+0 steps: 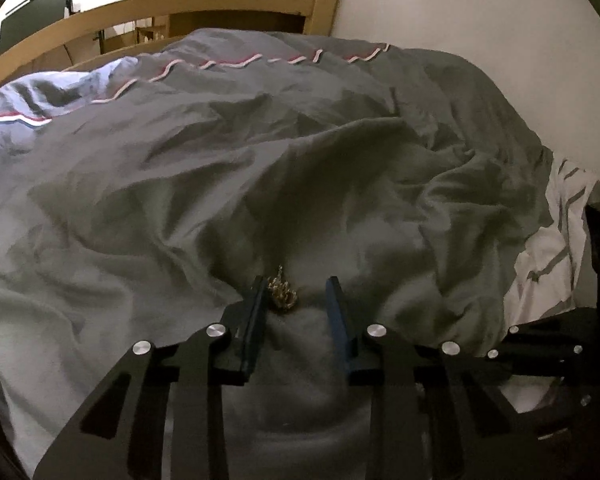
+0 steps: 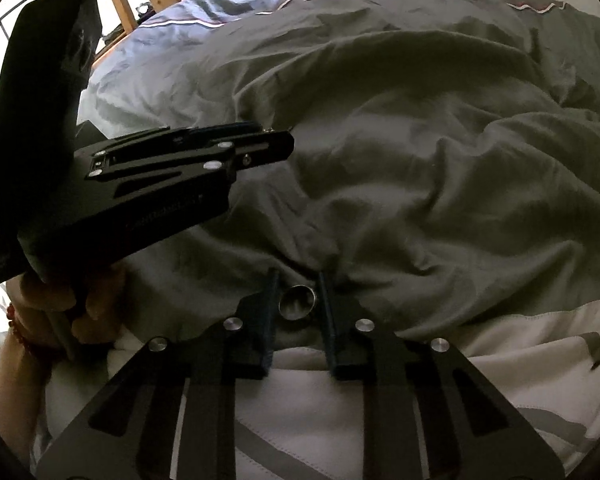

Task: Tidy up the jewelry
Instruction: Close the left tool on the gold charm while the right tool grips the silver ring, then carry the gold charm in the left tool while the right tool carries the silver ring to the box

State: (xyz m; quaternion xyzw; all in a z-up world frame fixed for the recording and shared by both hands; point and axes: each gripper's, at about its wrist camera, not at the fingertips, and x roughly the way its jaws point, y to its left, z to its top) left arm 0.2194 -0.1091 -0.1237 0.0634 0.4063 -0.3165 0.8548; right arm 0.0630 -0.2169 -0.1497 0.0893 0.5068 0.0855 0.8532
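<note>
On the bed [image 1: 180, 184], our left tongs [image 1: 296, 292] gape beside a gold chain [image 1: 281, 293], right tongs [image 2: 298, 292] loosely straddle a ring [image 2: 298, 302]; nothing sorted yet.

Your right gripper [image 2: 298, 280] has open duvet [image 2: 420, 160] ahead and rightward; left gripper [image 2: 268, 136] crowds its left side.

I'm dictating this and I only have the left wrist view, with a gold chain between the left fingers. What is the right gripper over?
Observer: The right gripper straddles a silver ring, fingers open.
Operator: What is the ring lying on?
Observer: The grey duvet, just where it meets a white sheet.
Operator: Does that view show my left gripper?
Observer: Yes, the left gripper shows side-on at upper left, gripped by a left hand wearing a red bead bracelet.
</note>
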